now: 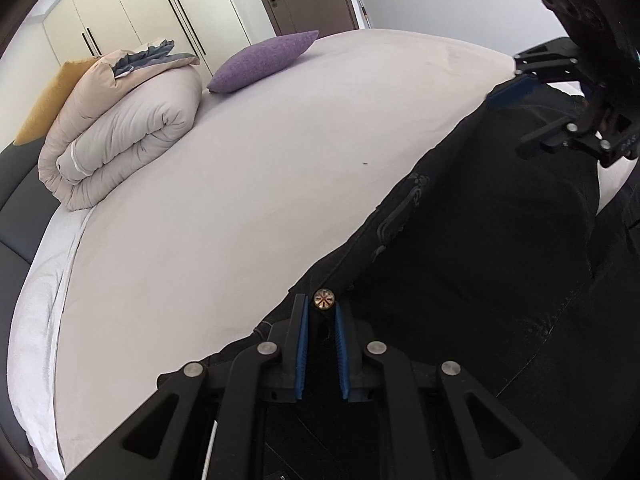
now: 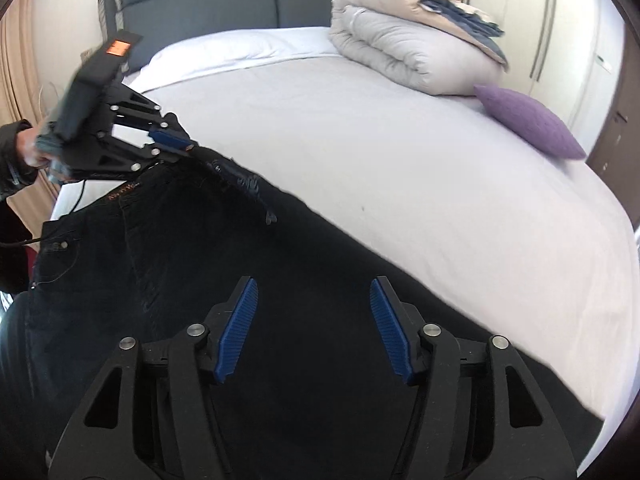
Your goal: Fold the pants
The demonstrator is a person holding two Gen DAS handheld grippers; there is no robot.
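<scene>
Black denim pants (image 2: 168, 248) spread on pale grey bed sheet (image 2: 400, 160). Left gripper (image 1: 320, 312) pinching waistband by brass button (image 1: 324, 299). Right gripper (image 2: 312, 296) fingers spread above fabric, gripping nothing.

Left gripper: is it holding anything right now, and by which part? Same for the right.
The left gripper is shut on the black pants at the waistband, beside the metal button. The right gripper is open above the pants, holding nothing.
</scene>
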